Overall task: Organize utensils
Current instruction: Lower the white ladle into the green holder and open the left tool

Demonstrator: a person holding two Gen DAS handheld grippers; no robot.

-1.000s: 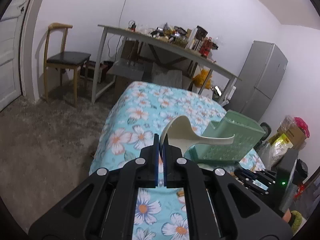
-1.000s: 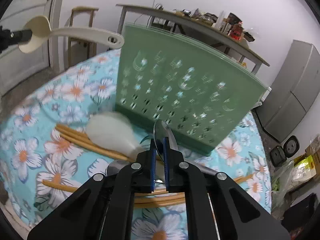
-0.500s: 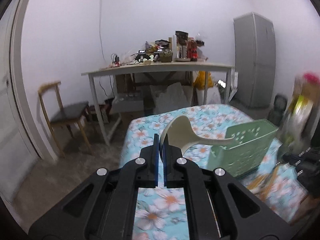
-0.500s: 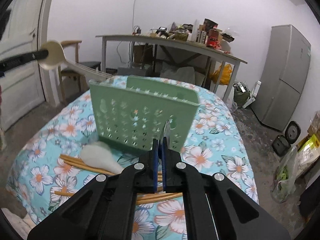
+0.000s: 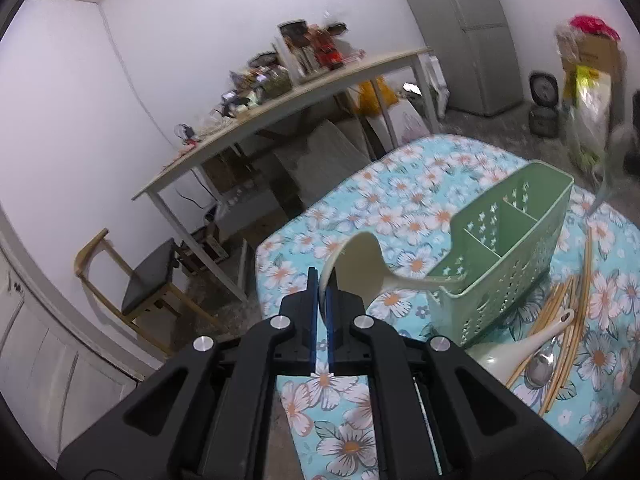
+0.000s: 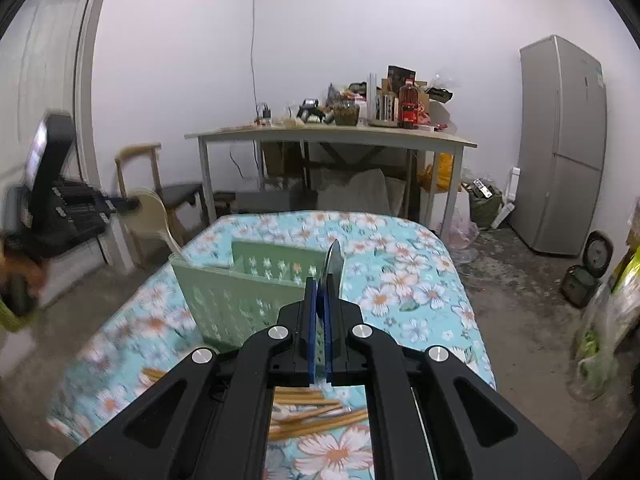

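Observation:
My left gripper point(image 5: 319, 280) is shut on the bowl of a cream plastic spoon point(image 5: 360, 266). Its handle points right and its tip reaches into the near end of the green perforated utensil basket point(image 5: 516, 248), which has several compartments. My right gripper point(image 6: 319, 292) is shut on a metal spoon point(image 6: 334, 266), held upright above the basket point(image 6: 240, 300). The left gripper and cream spoon point(image 6: 150, 212) show blurred at the left of the right wrist view. Wooden chopsticks point(image 5: 576, 320), a white spoon point(image 5: 520, 352) and a metal spoon point(image 5: 540, 364) lie on the floral cloth beside the basket.
The floral-clothed table point(image 5: 400, 200) drops off at its left and far edges. Beyond stand a cluttered long table point(image 6: 332, 136), a wooden chair point(image 5: 148, 280), a grey fridge point(image 6: 560, 144) and bags on the floor point(image 5: 588, 120).
Both grippers have risen and tilted, so I look down into the basket. The cream spoon's handle has come down to the basket's near end. The metal spoon is higher above the basket.

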